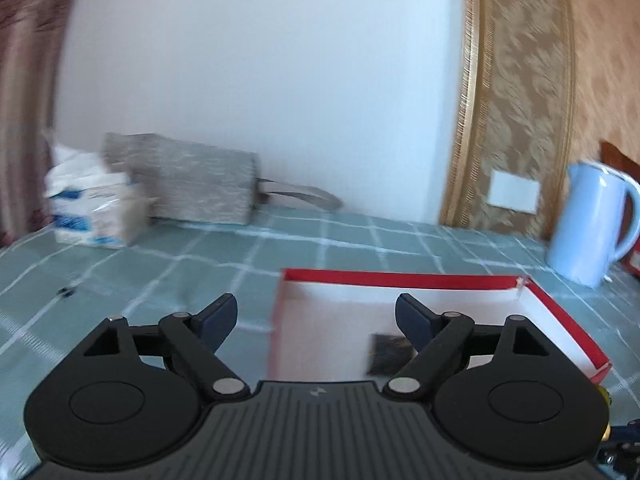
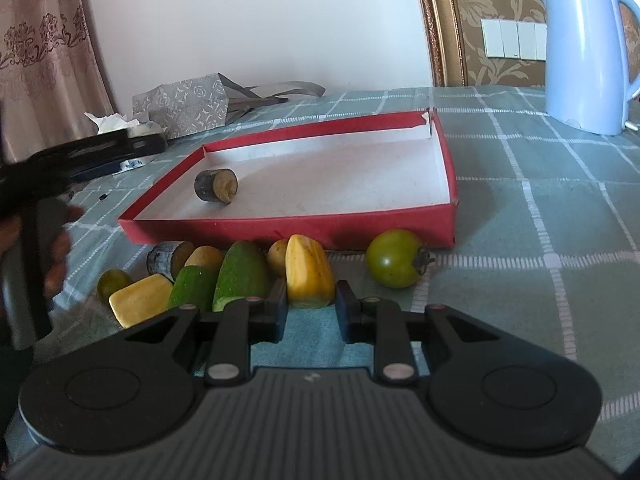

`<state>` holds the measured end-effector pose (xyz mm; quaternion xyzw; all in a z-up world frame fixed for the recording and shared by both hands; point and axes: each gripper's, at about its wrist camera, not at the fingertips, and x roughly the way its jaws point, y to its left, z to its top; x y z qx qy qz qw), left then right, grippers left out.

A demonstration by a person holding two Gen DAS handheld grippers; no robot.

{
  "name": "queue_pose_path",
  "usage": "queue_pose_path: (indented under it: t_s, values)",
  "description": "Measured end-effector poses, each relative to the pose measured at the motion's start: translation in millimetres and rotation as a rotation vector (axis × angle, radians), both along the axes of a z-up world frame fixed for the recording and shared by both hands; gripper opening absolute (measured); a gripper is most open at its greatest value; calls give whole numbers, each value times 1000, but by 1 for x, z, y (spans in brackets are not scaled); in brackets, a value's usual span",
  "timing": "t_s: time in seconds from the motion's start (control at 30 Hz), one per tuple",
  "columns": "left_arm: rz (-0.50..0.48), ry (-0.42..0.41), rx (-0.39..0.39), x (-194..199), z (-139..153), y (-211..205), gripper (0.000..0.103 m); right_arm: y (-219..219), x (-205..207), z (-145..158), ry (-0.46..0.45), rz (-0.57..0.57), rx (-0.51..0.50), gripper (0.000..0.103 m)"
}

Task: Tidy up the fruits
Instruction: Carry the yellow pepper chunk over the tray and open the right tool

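Note:
A shallow red box (image 2: 288,228) with a white floor lies on the checked cloth, and one dark cut piece (image 2: 216,186) rests inside it. In front of the box lie several fruits: a green tomato-like one (image 2: 394,258), a long green one (image 2: 242,274), a yellow block (image 2: 140,300) and a second dark piece (image 2: 168,258). My right gripper (image 2: 312,300) is shut on the near end of a yellow fruit piece (image 2: 310,272). My left gripper (image 1: 316,304) hangs open and empty over the red box's (image 1: 400,278) left edge, with the dark piece (image 1: 386,354) below its right finger.
A pale blue kettle (image 2: 584,52) stands behind the box on the right. A grey patterned bag (image 1: 200,184) and a tissue pack (image 1: 92,216) lie at the back left by the wall. A hand (image 2: 60,240) holds the left gripper's handle at the left edge.

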<state>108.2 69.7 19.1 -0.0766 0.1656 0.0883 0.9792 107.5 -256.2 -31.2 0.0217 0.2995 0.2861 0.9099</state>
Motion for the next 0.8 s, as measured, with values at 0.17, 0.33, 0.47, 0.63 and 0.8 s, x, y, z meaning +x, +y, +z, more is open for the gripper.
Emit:
queue_pose_path:
  t_s: [0.17, 0.33, 0.47, 0.63, 0.8]
  values:
    - [11, 25, -66, -28, -6, 19, 87, -3, -6, 5, -33, -5, 12, 24]
    - [10, 65, -83, -42, -16, 25, 87, -4, -13, 21, -114, -16, 32, 24]
    - [-12, 82, -69, -44, -19, 20, 87, 5, 6, 39, -156, -48, 1, 24]
    - [-25, 84, -46, -45, -20, 16, 87, 33, 59, 42, -115, -74, -68, 24]
    - [-48, 110, -45, -40, -22, 13, 87, 53, 96, 28, -33, -97, -83, 39]
